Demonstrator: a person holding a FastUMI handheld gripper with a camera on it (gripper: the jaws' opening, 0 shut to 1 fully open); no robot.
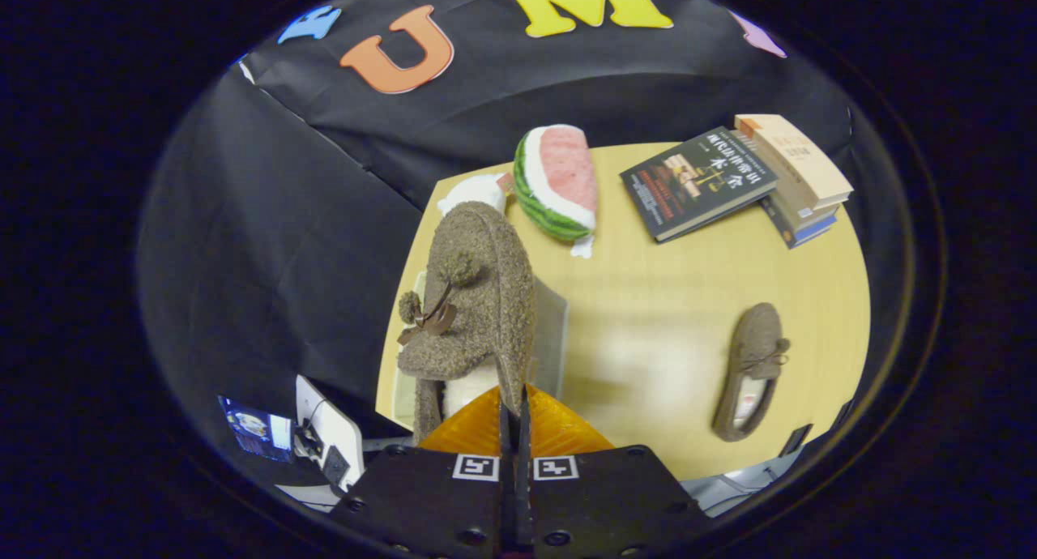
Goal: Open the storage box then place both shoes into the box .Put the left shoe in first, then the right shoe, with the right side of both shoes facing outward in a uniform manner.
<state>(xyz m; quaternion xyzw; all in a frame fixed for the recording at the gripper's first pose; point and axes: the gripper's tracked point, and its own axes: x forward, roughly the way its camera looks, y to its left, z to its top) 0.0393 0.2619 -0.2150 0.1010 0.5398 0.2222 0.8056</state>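
Nearest to us is the gripper [515, 409], its two fingers drawn almost together and pinching the fuzzy brown rim of a moccasin slipper [474, 296]. We see this held shoe hanging toe-up just ahead of the fingers, its brown bow and two pom-poms facing us at about ten o'clock from the fingertips. Behind and under the held shoe we make out the clear storage box [551, 332], its pale wall showing at one o'clock from the fingertips; we cannot tell from here whether the shoe touches it or how its lid stands.

The second moccasin slipper [752, 369] lies flat on the wooden table [648, 300], well apart from the box at roughly three o'clock from the fingers, toe pointing away from us and its light insole showing. Beyond the held shoe, at twelve to one o'clock, a plush watermelon slice [557, 182] rests on the table, with a small white object [474, 193] just beside it at its nine o'clock. Farther off at two o'clock, a dark-covered book [697, 182] leans against a stack of books [798, 178]. Off the table, at eight o'clock from the fingers, we see a white device [328, 433] with a small lit screen [258, 428] near it.
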